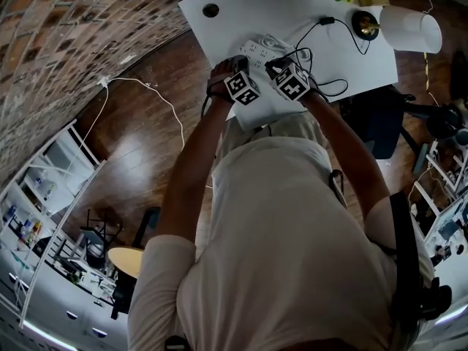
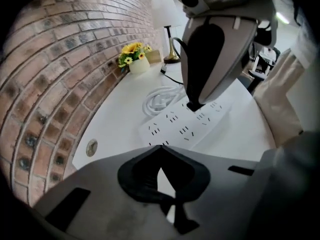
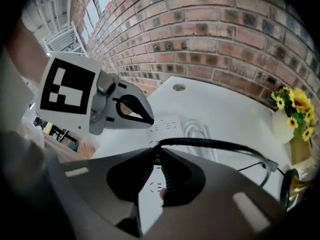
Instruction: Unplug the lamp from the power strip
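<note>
A white power strip [image 1: 257,50] lies on the white table [image 1: 219,28]. My right gripper [image 2: 192,103] points down at the strip's far half, shut on the lamp's black plug [image 2: 193,106]; whether the plug still sits in its socket I cannot tell. In the right gripper view the black cord [image 3: 215,144] runs out from the closed tips of the right gripper [image 3: 156,146] toward the lamp. The left gripper [image 3: 150,121] stands with its tips together on the near end of the strip [image 3: 167,120], holding nothing. The lamp [image 1: 409,28], white shade over a brass base, stands at the table's far right.
A coiled white cable [image 2: 160,99] lies just beyond the strip. A pot of yellow flowers [image 2: 134,54] stands by the brick wall [image 2: 45,84]. A round grommet [image 1: 210,10] sits at the table's left. The table's front edge [image 1: 241,119] is close to the person.
</note>
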Demonstrator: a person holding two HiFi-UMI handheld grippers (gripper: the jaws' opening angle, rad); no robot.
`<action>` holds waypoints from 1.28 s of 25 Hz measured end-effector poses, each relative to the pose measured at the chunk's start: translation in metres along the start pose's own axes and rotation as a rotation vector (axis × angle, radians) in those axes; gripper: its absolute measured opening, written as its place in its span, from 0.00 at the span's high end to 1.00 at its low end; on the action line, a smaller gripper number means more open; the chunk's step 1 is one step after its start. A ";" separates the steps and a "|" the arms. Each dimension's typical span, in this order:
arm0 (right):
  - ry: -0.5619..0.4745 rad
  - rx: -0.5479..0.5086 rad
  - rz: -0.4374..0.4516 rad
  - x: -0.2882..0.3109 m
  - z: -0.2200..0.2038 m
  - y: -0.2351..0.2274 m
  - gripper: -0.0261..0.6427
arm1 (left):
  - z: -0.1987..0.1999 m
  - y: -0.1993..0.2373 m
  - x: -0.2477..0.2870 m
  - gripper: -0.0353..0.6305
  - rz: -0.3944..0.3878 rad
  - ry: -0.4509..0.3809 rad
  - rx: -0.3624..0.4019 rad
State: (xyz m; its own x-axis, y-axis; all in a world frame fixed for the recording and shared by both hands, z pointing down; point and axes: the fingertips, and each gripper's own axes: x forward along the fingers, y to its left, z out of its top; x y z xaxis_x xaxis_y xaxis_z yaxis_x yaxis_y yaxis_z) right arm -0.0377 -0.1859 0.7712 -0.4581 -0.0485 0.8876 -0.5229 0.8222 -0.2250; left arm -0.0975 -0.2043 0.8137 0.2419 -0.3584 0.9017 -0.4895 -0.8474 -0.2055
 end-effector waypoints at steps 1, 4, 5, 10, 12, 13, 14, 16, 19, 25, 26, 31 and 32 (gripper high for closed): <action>0.003 -0.002 0.006 0.000 -0.001 0.001 0.89 | 0.002 0.001 -0.005 0.95 0.010 -0.021 -0.039; 0.032 -0.007 0.055 0.002 -0.005 0.011 0.89 | 0.000 0.003 -0.020 0.94 0.027 -0.066 -0.143; 0.048 -0.010 0.083 0.005 -0.006 0.017 0.89 | -0.002 0.004 -0.024 0.94 0.027 -0.073 -0.167; 0.156 -0.036 0.160 0.020 -0.021 0.040 0.89 | -0.019 -0.007 -0.039 0.94 0.011 -0.082 -0.233; 0.189 -0.031 0.155 0.026 -0.029 0.043 0.88 | -0.023 -0.012 -0.045 0.94 -0.006 -0.092 -0.286; 0.196 -0.024 0.146 0.029 -0.031 0.043 0.88 | -0.025 -0.013 -0.048 0.94 -0.014 -0.100 -0.315; 0.196 -0.013 0.135 0.031 -0.032 0.043 0.87 | -0.025 -0.014 -0.052 0.94 -0.019 -0.110 -0.342; 0.179 0.023 0.114 0.031 -0.031 0.043 0.79 | -0.023 -0.014 -0.061 0.94 -0.024 -0.134 -0.383; 0.134 0.090 0.082 0.023 -0.026 0.042 0.71 | -0.021 -0.013 -0.076 0.94 -0.027 -0.171 -0.421; -0.099 0.201 0.063 -0.012 -0.001 0.046 0.64 | -0.020 -0.018 -0.109 0.94 -0.045 -0.227 -0.491; -0.153 0.217 0.071 -0.021 0.006 0.048 0.64 | -0.018 -0.018 -0.115 0.94 -0.051 -0.243 -0.509; -0.335 0.205 -0.008 -0.061 0.025 0.045 0.65 | -0.015 -0.015 -0.141 0.94 -0.071 -0.322 -0.577; -0.369 0.198 -0.029 -0.070 0.029 0.044 0.66 | -0.016 -0.015 -0.147 0.94 -0.074 -0.336 -0.588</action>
State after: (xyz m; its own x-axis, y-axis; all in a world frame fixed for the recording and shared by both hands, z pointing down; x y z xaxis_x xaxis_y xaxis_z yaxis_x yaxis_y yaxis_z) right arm -0.0496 -0.1632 0.6875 -0.6490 -0.2996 0.6993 -0.6511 0.6943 -0.3067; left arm -0.1388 -0.1333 0.6905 0.4927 -0.4901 0.7190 -0.8125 -0.5549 0.1785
